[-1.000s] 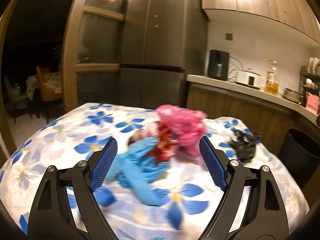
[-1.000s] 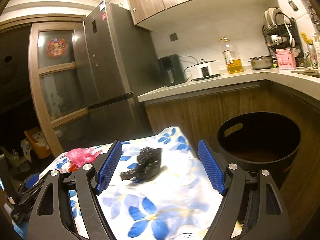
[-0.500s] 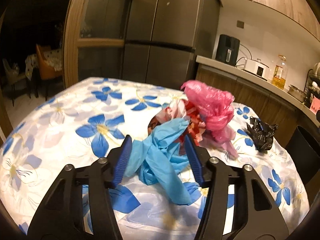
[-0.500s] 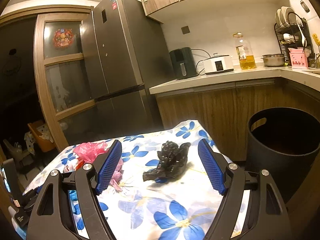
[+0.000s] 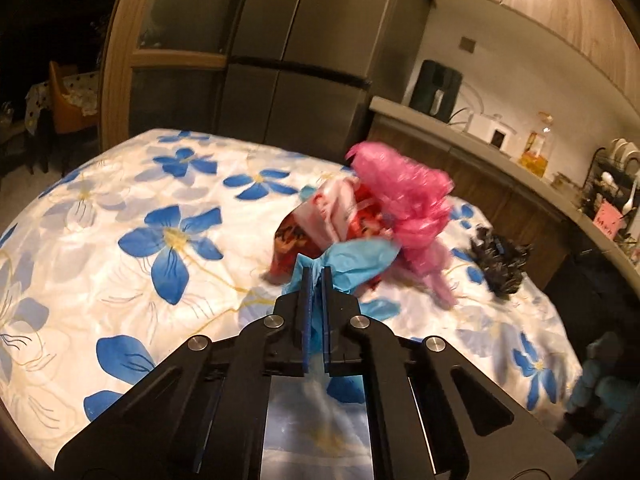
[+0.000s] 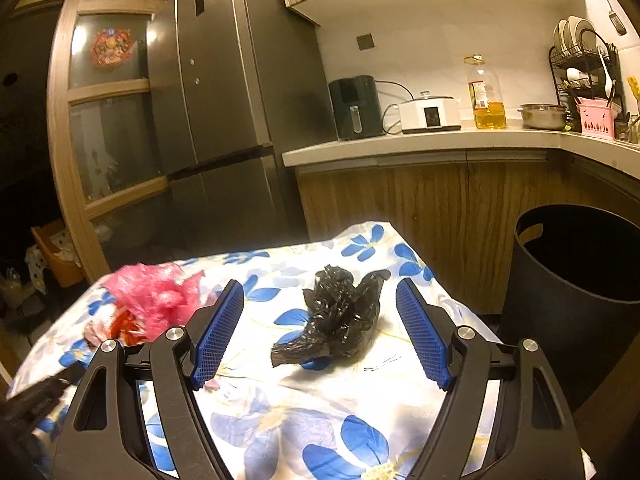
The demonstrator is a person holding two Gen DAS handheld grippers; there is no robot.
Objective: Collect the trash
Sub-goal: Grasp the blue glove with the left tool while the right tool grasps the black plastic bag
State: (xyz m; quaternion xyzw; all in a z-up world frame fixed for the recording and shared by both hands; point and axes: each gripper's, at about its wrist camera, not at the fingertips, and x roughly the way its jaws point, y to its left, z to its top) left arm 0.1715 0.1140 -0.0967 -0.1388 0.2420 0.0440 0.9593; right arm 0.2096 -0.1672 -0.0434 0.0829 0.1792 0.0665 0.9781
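My left gripper (image 5: 316, 276) is shut on a crumpled blue plastic bag (image 5: 352, 260) and holds it above the flowered tablecloth (image 5: 152, 216). Behind it lie a red and white wrapper (image 5: 320, 224) and a pink plastic bag (image 5: 404, 196). A crumpled black plastic bag (image 5: 500, 264) lies further right. In the right wrist view my right gripper (image 6: 320, 340) is open, with the black bag (image 6: 340, 316) on the cloth between and just beyond its fingers. The pink bag (image 6: 160, 296) shows at the left there.
A black round bin (image 6: 576, 288) stands on the floor right of the table. A wooden counter (image 6: 420, 144) with appliances and an oil bottle runs behind. A dark fridge (image 6: 240, 120) stands at the back left.
My left gripper has closed on the blue bag and lifted it; the pile of pink bag and wrapper has shifted. My right gripper has moved closer to the black bag and stays open.
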